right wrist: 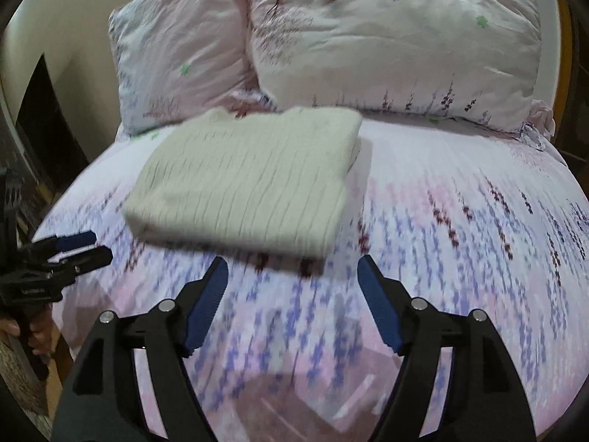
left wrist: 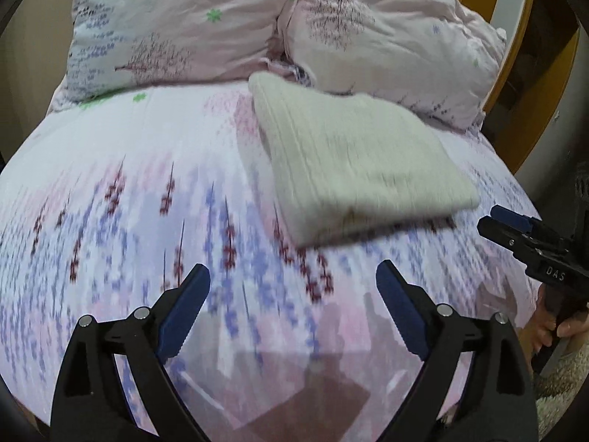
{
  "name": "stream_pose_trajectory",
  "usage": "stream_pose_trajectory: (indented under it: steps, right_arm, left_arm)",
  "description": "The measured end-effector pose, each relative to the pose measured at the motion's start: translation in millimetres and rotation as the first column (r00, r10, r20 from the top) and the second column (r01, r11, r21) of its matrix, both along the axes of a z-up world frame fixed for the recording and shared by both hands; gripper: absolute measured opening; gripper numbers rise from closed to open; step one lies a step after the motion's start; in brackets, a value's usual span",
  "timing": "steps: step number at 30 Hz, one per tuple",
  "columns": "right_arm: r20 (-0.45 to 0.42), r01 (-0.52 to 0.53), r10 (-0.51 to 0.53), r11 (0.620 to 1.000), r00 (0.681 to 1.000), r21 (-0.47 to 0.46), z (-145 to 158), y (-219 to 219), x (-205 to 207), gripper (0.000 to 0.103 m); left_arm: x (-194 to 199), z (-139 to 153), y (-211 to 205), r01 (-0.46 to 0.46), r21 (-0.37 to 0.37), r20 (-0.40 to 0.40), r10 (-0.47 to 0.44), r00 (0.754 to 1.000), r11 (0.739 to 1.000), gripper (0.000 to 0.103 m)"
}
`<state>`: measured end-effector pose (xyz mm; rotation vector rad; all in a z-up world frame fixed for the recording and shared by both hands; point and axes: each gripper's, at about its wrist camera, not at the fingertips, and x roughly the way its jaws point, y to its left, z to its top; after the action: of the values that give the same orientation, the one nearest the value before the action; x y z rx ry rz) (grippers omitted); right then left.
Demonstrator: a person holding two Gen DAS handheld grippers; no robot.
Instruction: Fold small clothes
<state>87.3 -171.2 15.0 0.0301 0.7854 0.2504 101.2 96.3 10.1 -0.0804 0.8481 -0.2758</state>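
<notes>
From my left gripper (left wrist: 292,280), wide open and empty, I see two pillows (right wrist: 184,48) behind the folded cream garment (right wrist: 250,180) on the flowery bedsheet (right wrist: 460,228), then my right gripper (right wrist: 292,274), also gaping and empty.

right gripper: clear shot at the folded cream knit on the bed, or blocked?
Probably yes. The right gripper is open and empty, and the folded cream knit lies just ahead on the bedsheet with nothing between. The left gripper sits off to the side, clear of that path.
</notes>
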Motion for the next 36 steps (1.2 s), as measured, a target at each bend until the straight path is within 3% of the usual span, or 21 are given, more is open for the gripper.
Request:
stream_pose_trajectory:
  steps: [18, 21, 23, 26, 36]
  right_arm:
    - [-0.132, 0.0, -0.016, 0.993, 0.991, -0.119, -32, 13, -34, 0.079]
    - [-0.14, -0.015, -0.007, 0.989, 0.99, -0.149, -33, 17, -37, 0.083]
    - [-0.138, -0.012, -0.011, 0.986, 0.99, -0.166, -35, 18, -38, 0.092]
    - [-0.155, 0.007, -0.032, 0.988, 0.987, -0.157, -38, 14, -35, 0.101]
    - [-0.142, 0.005, -0.027, 0.987, 0.99, -0.159, -39, 13, -37, 0.101]
  left_arm:
    - [-27, -17, -30, 0.001, 0.16, -0.074, 0.011, 0.997, 0.987, 0.101]
    - [-31, -19, -32, -0.007, 0.191, -0.076, 0.022, 0.997, 0.982, 0.102]
    - [-31, -21, -34, -0.013, 0.214, -0.077, 0.03, 0.997, 0.977, 0.102]
    - [-31, -21, -34, -0.015, 0.216, -0.075, 0.032, 0.997, 0.976, 0.102]
    - [-30, -21, -34, -0.03, 0.216, -0.076, 0.047, 0.996, 0.976, 0.102]
